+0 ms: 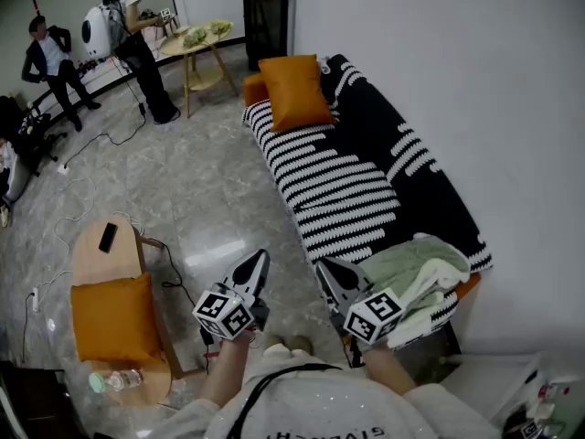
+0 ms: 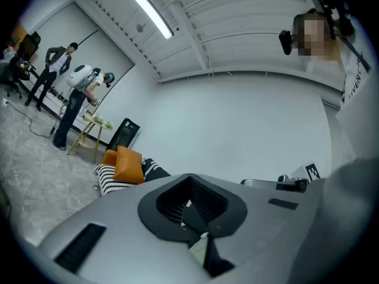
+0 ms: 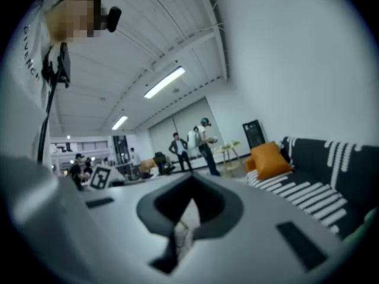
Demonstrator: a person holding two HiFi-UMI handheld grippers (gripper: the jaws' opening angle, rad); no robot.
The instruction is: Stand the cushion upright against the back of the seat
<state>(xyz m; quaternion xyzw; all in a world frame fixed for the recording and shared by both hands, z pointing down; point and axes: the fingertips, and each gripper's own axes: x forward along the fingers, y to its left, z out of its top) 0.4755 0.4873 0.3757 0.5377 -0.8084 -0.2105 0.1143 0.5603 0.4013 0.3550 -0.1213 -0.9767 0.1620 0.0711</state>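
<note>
An orange cushion (image 1: 294, 91) stands propped at the far end of the black-and-white striped sofa (image 1: 347, 190), with a second orange piece (image 1: 254, 88) just behind it. It also shows in the left gripper view, cushion (image 2: 128, 164), and in the right gripper view, cushion (image 3: 270, 160). My left gripper (image 1: 260, 258) and right gripper (image 1: 325, 265) hover side by side over the floor near the sofa's near end, far from the cushion. Both are shut, with nothing between the jaws.
A pale green blanket (image 1: 413, 265) lies on the sofa's near end beside my right gripper. A low wooden table (image 1: 96, 245) at left carries another orange cushion (image 1: 111, 318), a phone and a bottle. Two people (image 1: 137, 44), a round table (image 1: 196, 39) and a black cabinet (image 1: 265, 16) stand beyond. Cables trail across the floor.
</note>
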